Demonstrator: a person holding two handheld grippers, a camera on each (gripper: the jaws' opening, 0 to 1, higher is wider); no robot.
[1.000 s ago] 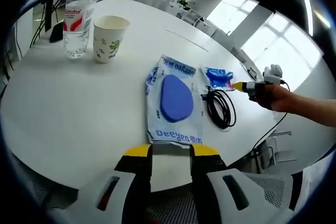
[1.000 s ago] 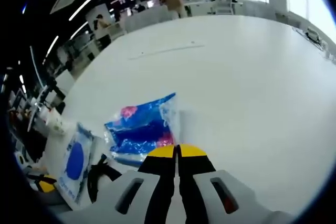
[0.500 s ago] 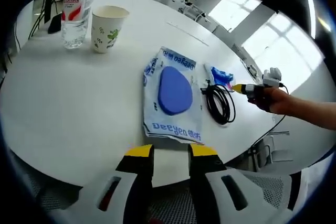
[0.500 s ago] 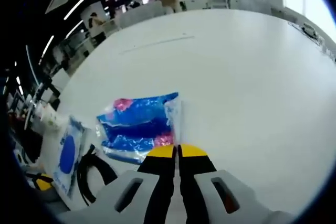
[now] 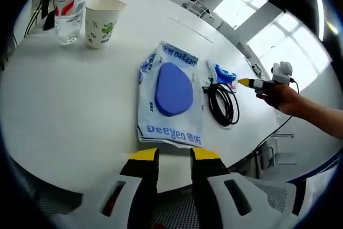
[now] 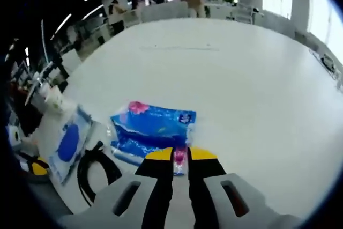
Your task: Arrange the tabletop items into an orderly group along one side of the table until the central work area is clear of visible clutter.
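A white package with a blue oval pad [image 5: 171, 97] lies flat on the round white table [image 5: 64, 111], just beyond my left gripper [image 5: 174, 156], which is open with nothing between its jaws. To its right lie a coiled black cable [image 5: 222, 105] and a blue packet [image 5: 222, 73]. My right gripper [image 5: 245, 83] comes in from the right, in a person's hand, at the packet's edge. In the right gripper view my right gripper [image 6: 180, 156] is open by a narrow gap, and the near edge of the blue packet [image 6: 153, 130] lies between its jaws. The cable [image 6: 94, 167] and the white package [image 6: 69, 143] are to the left.
A paper cup [image 5: 102, 20] and a clear water bottle [image 5: 67, 12] stand together at the far left of the table. The table's near edge runs just ahead of my left jaws. A wide bare stretch of tabletop [image 6: 257, 89] lies beyond the packet. Desks and people are far behind.
My right gripper's jaws were shut and have parted slightly, and the packet's near edge now lies between them. The left gripper view has crept a little closer to the white package.
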